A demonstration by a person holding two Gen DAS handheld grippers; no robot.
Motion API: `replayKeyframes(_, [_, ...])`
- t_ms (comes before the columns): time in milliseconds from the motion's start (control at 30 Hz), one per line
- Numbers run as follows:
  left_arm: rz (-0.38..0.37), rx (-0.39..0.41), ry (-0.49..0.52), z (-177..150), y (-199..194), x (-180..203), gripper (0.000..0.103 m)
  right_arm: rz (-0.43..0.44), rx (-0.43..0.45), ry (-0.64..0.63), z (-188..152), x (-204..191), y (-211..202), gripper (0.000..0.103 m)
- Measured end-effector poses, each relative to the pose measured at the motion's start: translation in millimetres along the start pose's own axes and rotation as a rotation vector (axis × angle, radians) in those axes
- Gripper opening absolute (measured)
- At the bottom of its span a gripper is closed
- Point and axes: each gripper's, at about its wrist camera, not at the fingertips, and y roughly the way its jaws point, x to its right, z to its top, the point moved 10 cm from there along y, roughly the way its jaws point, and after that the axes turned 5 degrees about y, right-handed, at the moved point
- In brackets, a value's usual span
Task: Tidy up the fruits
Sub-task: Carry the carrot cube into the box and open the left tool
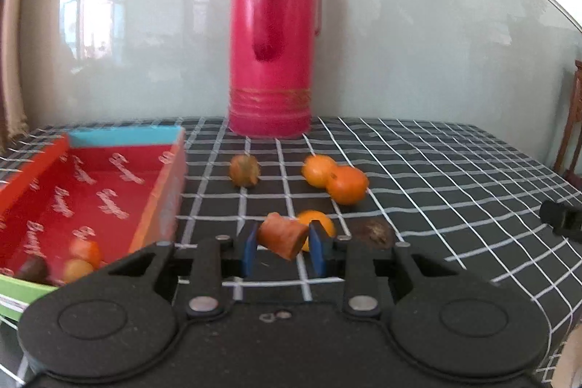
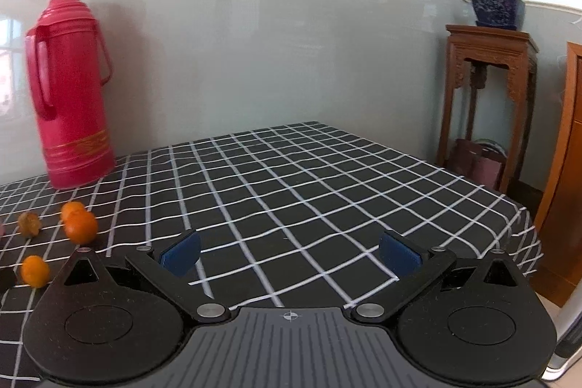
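Note:
My left gripper [image 1: 283, 248] is shut on an orange-red carrot chunk [image 1: 283, 239] and holds it above the checked cloth, just right of the red box [image 1: 109, 191]. The box holds a few small fruits [image 1: 78, 260] in its near corner. On the cloth lie two oranges [image 1: 336, 179] touching each other, a mottled brownish fruit [image 1: 244, 170], another orange [image 1: 320, 224] behind the carrot chunk and a dark walnut-like thing [image 1: 374, 232]. My right gripper [image 2: 289, 253] is open and empty over bare cloth, with the oranges [image 2: 78, 222] to its left.
A tall red thermos [image 1: 274, 35] stands at the back against the wall; it also shows in the right wrist view [image 2: 71, 90]. The table's right edge [image 2: 523, 206] drops off near a wooden stand [image 2: 487, 97] with a potted plant.

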Motion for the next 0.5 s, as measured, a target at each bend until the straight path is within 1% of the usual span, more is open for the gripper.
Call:
replayKeyframes(133, [0.058,0.037,-0.023,7.9,-12.0,-24.5,0.02,0.047,-0.01,-0.023,-3.6,-20.9,-1.0,0.103])
replayKeyframes(267, [0.132,0.05,-0.062,10.2,-23.2,-57.9,0.02,0.104,-0.01,-0.047,-7.3,-45.1,-4.2,0.103])
replayKeyframes(367, [0.195,0.037,-0.088,7.2,-27.2,-83.8,0.02,0.151,-0.018,-0.065,-11.3,-64.0,-5.6,0.103])
replayKeyframes(500, [0.265,-0.011,-0.136,-1.5,-29.4,-117.1,0.021,0.198,-0.028,-0.092,-16.8,-86.7,-6.7,0.103])
